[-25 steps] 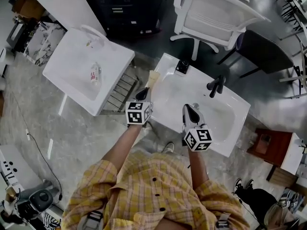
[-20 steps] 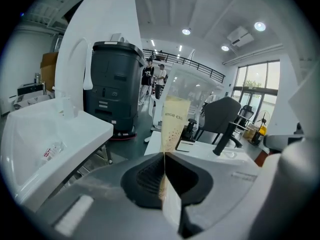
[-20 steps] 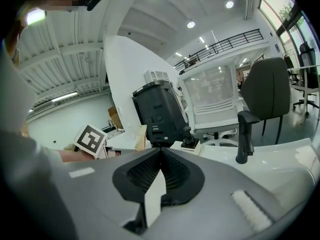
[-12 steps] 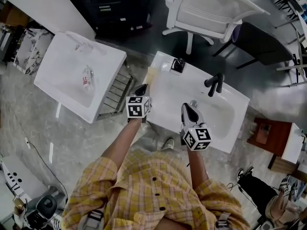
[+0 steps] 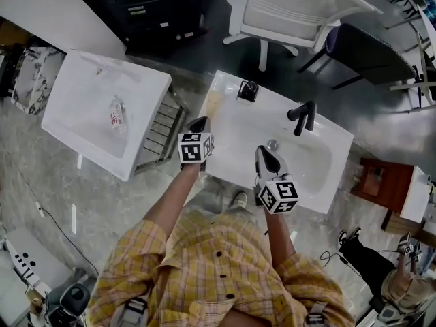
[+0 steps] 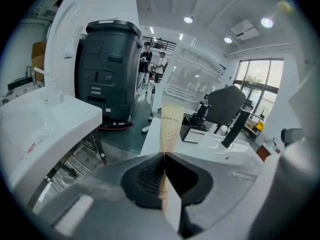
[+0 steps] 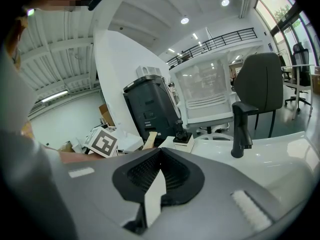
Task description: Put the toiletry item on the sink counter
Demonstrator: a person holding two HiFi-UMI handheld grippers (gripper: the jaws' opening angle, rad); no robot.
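A beige tube (image 5: 213, 105), the toiletry item, sticks out of my left gripper (image 5: 200, 123), which is shut on its lower end. The tube hangs over the left edge of the white sink counter (image 5: 235, 125). In the left gripper view the tube (image 6: 171, 126) rises from the closed jaws of the left gripper (image 6: 164, 164) and points toward the counter (image 6: 210, 144). My right gripper (image 5: 264, 152) is shut and holds nothing, hovering over the front of the basin. In its own view the right gripper (image 7: 160, 156) faces the counter.
A black faucet (image 5: 303, 118) stands at the counter's back, a black pump on a white box (image 5: 246, 90) at its back left corner. A second white sink (image 5: 82, 94) with a small bottle (image 5: 116, 114) stands to the left. A white chair (image 5: 293, 5) is behind.
The head view has drifted. My left gripper and the tube have edged right, onto the counter's left edge. The right gripper stays over the basin front.
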